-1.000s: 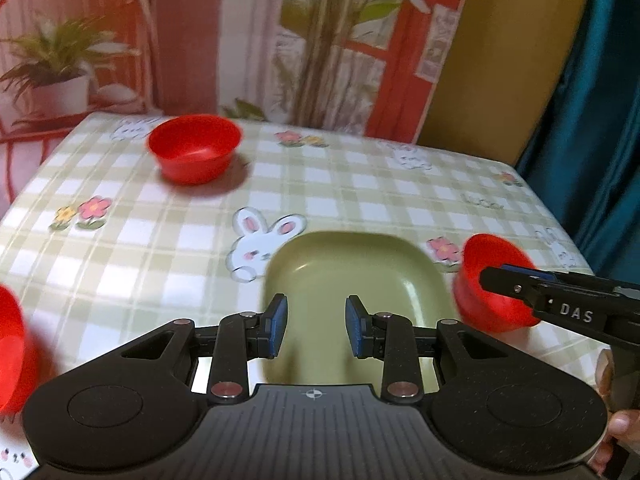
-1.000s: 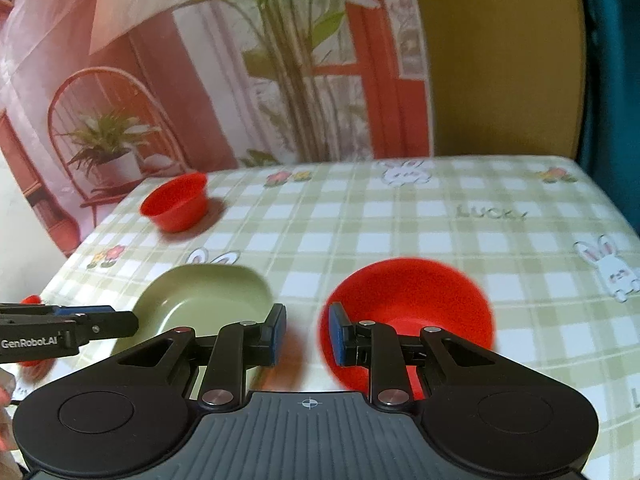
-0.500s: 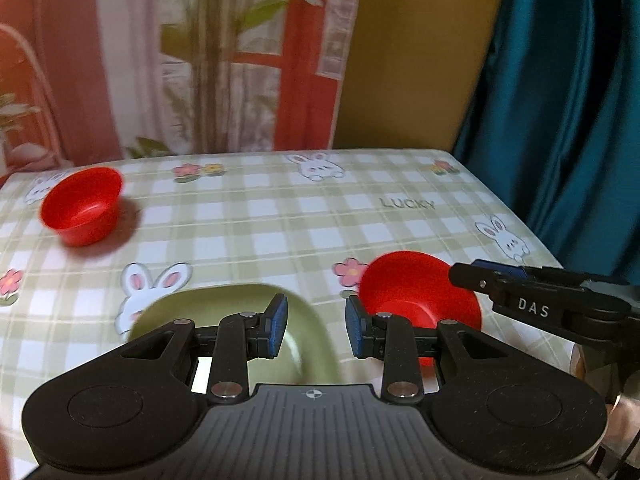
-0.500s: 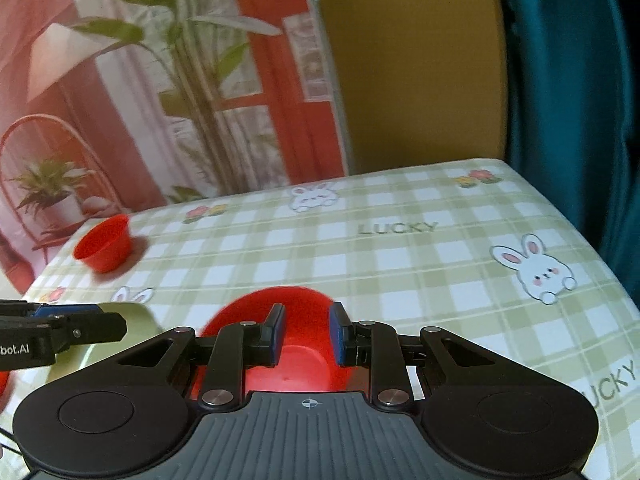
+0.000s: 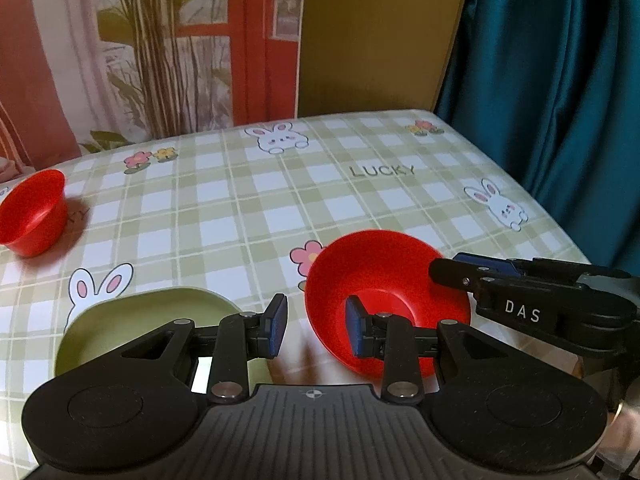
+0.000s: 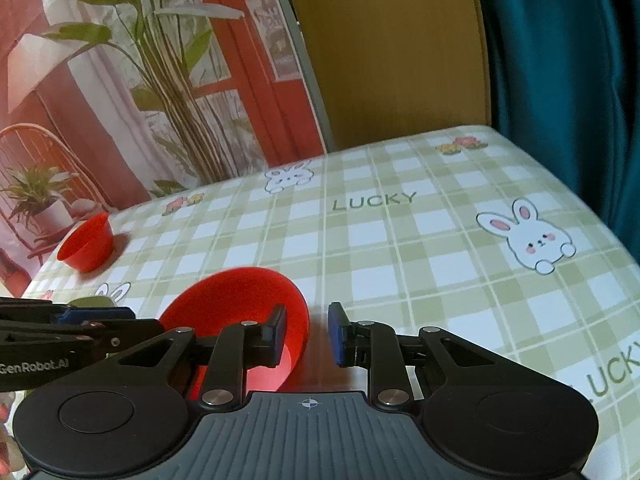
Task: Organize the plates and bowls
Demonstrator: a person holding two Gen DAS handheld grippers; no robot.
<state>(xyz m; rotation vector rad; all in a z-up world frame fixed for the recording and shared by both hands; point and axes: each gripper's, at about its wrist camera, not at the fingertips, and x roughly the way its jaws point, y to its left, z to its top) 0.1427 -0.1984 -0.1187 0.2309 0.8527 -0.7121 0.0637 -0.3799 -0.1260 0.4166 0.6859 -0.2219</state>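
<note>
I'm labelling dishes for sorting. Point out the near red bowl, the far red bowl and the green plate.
near red bowl (image 5: 384,276): left wrist view, inner wall.
far red bowl (image 5: 32,212): left wrist view, inner wall.
green plate (image 5: 132,320): left wrist view, inner surface.

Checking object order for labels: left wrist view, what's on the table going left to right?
Small red bowl → green plate → large red bowl → right gripper coming in from the right edge.
</note>
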